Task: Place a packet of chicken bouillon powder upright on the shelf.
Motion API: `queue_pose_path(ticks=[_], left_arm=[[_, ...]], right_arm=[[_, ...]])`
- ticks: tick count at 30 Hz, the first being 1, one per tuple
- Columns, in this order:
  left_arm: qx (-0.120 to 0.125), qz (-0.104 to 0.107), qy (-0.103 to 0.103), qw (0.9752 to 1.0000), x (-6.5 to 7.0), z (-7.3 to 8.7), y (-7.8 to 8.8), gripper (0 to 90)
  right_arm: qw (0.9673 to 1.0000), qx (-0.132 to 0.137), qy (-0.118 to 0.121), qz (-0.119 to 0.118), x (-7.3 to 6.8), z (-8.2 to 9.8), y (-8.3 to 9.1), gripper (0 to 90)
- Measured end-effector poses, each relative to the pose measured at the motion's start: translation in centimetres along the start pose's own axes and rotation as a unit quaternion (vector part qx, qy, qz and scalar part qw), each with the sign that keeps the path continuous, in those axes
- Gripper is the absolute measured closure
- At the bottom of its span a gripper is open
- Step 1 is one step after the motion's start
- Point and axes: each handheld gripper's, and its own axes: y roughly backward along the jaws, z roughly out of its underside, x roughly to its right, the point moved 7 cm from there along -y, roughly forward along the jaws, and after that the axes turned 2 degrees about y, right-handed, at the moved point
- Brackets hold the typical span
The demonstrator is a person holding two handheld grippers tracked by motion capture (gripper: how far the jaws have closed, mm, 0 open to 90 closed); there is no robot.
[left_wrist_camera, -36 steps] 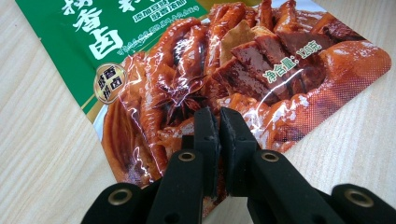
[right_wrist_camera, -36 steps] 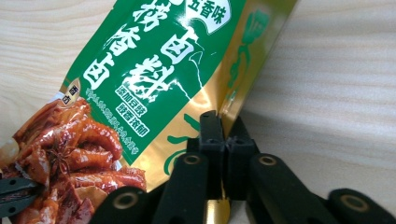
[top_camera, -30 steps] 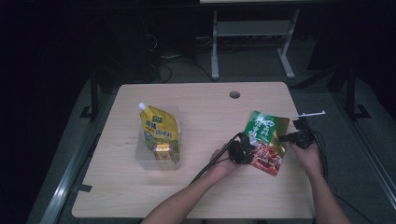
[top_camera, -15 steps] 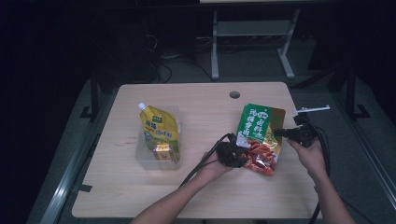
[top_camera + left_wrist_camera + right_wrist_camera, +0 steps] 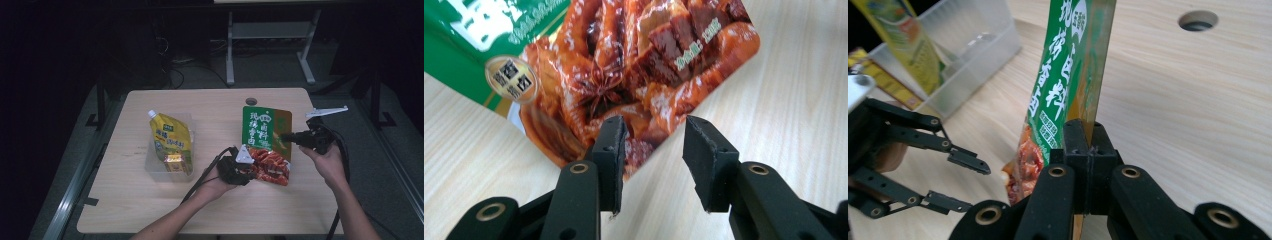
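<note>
The sauce pouch (image 5: 265, 145) is a flat, glossy packet, green with white lettering at its top, red and brown with pictured meat at its bottom, and with a gold strip down one edge. It sits right of the centre of the pale wood-grain table (image 5: 150, 210), its lower end towards six o'clock.

The right gripper (image 5: 292, 137) comes in from three o'clock and is clamped on the pouch's gold edge; in the right gripper view its black jaws (image 5: 1087, 150) meet on the thin film and hold the pouch on edge.

The left gripper (image 5: 252, 167) is at the pouch's lower left corner, near seven o'clock. Its jaws have just been opening; in the left gripper view the blocky black pads (image 5: 611, 145) stand apart, and that corner lies just beyond their tips, untouched.

At nine o'clock from the pouch, well apart, stands a clear plastic bin (image 5: 187, 150) with straight walls. A yellow spouted pouch (image 5: 167, 137) leans in it, and a small yellow carton (image 5: 174, 162) sits at its near end.
</note>
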Motion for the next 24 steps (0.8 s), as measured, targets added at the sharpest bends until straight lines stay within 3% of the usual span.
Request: queue_pose_path(ticks=[4, 10, 12, 17, 24], left_arm=[[0.005, 0.009, 0.0, 1.0, 0.7, 0.5, 0.8, 57.9], [0.007, 0.018, -0.022, 0.9996, 2.0, 1.2, 2.3, 56.1], [0.013, 0.024, -0.024, 0.9993, 2.3, 1.4, 2.7, 54.4], [0.021, 0.029, -0.027, 0.999, 2.8, 2.1, 3.8, 51.4], [0.028, 0.033, -0.023, 0.9988, 3.3, 3.2, 5.2, 49.3]], right_arm=[[0.9996, 0.011, 0.016, -0.019, -0.9, -0.3, 0.4, 89.9], [0.9979, 0.015, 0.048, -0.04, -2.7, -1.1, 1.0, 90.0], [0.9958, 0.017, 0.071, -0.056, -3.6, -1.5, 1.2, 90.0], [0.9922, 0.021, 0.097, -0.075, -5.0, -2.1, 1.7, 90.0], [0.9901, 0.015, 0.125, -0.063, -5.9, -2.9, 1.8, 90.0]])
